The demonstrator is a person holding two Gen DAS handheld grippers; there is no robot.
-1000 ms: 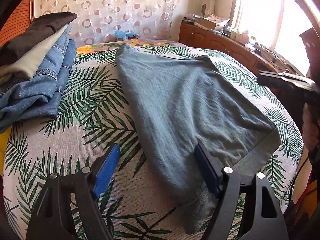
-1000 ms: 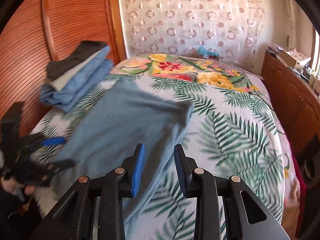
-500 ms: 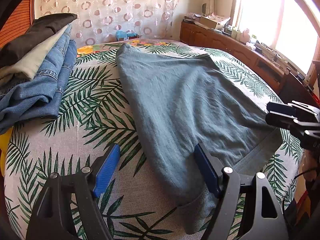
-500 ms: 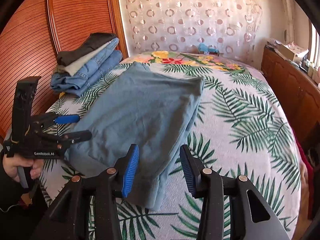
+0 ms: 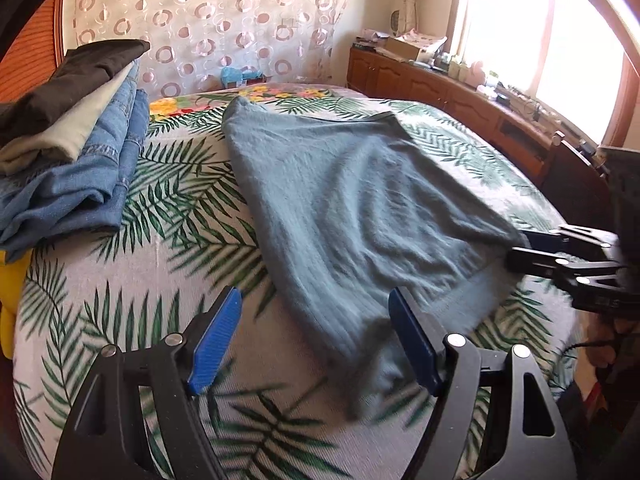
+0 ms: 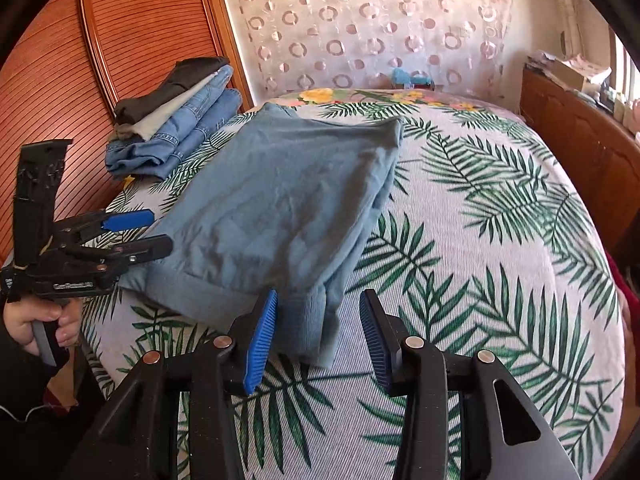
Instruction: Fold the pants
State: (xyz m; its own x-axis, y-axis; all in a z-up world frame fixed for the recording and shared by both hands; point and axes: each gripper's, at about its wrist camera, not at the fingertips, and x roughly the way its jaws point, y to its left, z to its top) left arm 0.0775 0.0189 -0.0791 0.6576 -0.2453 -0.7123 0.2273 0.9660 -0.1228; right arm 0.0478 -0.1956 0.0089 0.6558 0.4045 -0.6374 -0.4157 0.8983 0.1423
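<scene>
**Pants [image 6: 280,208]: soft, light and floppy**

Spread flat on bed [image 6: 500,280], with thick ribbed band at near end. Beside pile of folded clothes [image 5: 80,152], but not touching it.

Made of knit cloth, so probably light and easy to lift. Not stiff at all. Likely to sag, stretch or bunch up if lifted by one corner only. Not slippery, not breakable.

Best taken by ribbed band, one corner for each gripper, pinching all layers together.

Left gripper [image 5: 314,300]: wide open, holding nothing, hanging over left near corner.

Right gripper [image 6: 319,298]: jaws just been opening, now partly open, holding nothing. Right near corner of band seen between jaws, not pinched yet.
</scene>
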